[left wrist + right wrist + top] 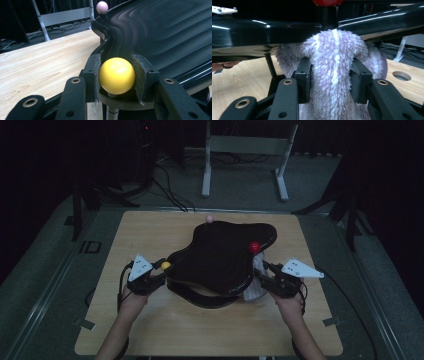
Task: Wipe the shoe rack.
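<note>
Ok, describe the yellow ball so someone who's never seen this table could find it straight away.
Start at the big glossy black tray on the wooden table. At its near-left corner, the left gripper clamps the yellow ball. The other knobs are pink at the far edge and red on the right.

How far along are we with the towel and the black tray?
Done: the left gripper is clamped on the yellow knob, steadying the black tray. In hand: the right gripper pinches the fluffy white towel against the tray's edge, below the red knob. Left: the rest of the rim; how much is already wiped is unclear.
</note>
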Motion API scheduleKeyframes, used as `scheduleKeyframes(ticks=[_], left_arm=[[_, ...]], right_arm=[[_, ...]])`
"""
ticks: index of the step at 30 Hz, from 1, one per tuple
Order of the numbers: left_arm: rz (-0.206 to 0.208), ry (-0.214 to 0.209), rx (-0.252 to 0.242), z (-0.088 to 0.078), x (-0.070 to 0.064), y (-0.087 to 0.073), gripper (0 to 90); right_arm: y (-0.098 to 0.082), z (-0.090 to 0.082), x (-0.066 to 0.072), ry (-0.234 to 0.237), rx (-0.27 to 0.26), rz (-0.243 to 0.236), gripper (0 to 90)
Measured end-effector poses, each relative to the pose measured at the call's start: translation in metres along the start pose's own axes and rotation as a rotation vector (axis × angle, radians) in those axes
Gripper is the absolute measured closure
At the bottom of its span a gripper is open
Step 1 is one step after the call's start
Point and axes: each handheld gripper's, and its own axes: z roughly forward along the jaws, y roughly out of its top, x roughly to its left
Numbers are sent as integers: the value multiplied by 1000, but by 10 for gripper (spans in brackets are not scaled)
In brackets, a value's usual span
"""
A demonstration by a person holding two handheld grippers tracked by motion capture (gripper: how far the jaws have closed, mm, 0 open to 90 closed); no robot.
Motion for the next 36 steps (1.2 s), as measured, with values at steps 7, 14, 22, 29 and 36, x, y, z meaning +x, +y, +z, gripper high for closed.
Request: scheduleKeyframes(ticks=[7, 14, 22, 29, 36], left_arm=[[13, -1, -1, 0, 0, 0, 602], [16, 4, 0, 0, -1, 0, 603], [11, 8, 0, 0, -2, 0, 602], [9, 7, 0, 0, -2, 0, 602], [10, 7, 2, 0, -2, 0, 602]], right_arm=[[-14, 12, -4, 11, 13, 54, 633], [-27, 18, -2, -21, 64, 27, 639], [-42, 25, -4, -21, 129, 20, 640], [-59, 32, -7, -12, 185, 25, 640], [-72, 38, -10, -7, 249, 44, 638]])
